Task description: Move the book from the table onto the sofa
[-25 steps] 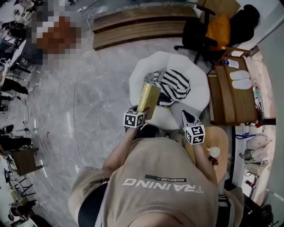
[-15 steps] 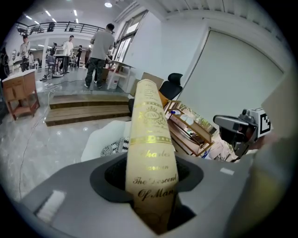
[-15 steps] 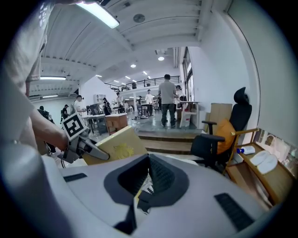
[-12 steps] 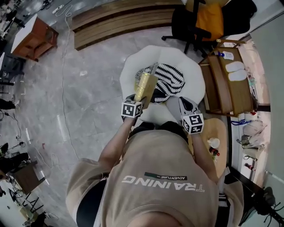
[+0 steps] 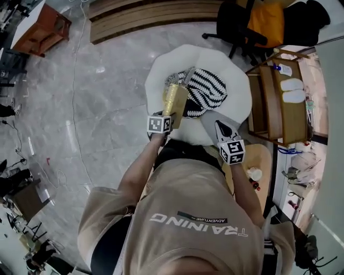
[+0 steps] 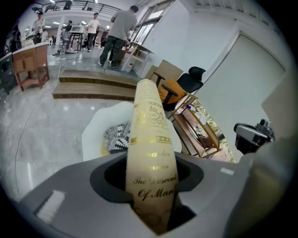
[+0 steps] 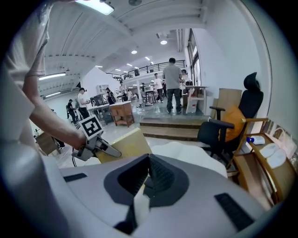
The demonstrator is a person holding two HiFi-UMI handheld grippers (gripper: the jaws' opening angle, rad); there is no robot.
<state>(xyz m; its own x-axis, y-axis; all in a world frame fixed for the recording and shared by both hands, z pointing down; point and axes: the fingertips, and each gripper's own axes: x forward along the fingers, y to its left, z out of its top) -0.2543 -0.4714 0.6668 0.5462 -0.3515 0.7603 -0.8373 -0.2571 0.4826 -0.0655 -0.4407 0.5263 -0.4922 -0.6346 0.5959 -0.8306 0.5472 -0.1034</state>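
A cream and gold book [image 5: 175, 99] stands on end in my left gripper [image 5: 171, 115], which is shut on its lower part. In the left gripper view the book's spine [image 6: 152, 153] rises between the jaws of that gripper [image 6: 153, 190]. It hangs over the left part of the round white sofa [image 5: 161, 70], beside a black-and-white striped cushion [image 5: 208, 88]. My right gripper [image 5: 219, 125] is at the sofa's near edge, shut and holding nothing. From the right gripper [image 7: 148, 168], the book [image 7: 125, 145] shows at the left over the sofa [image 7: 191, 153].
A wooden shelf unit [image 5: 274, 102] stands right of the sofa, with an office chair [image 5: 242, 27] with an orange cushion behind it. A round wooden table [image 5: 267, 161] is at my right. Wooden steps [image 5: 150, 16] lie beyond. People stand far off.
Both grippers have moved forward towards the sofa. The book has come lower and now sits further over the sofa, still in the left gripper.
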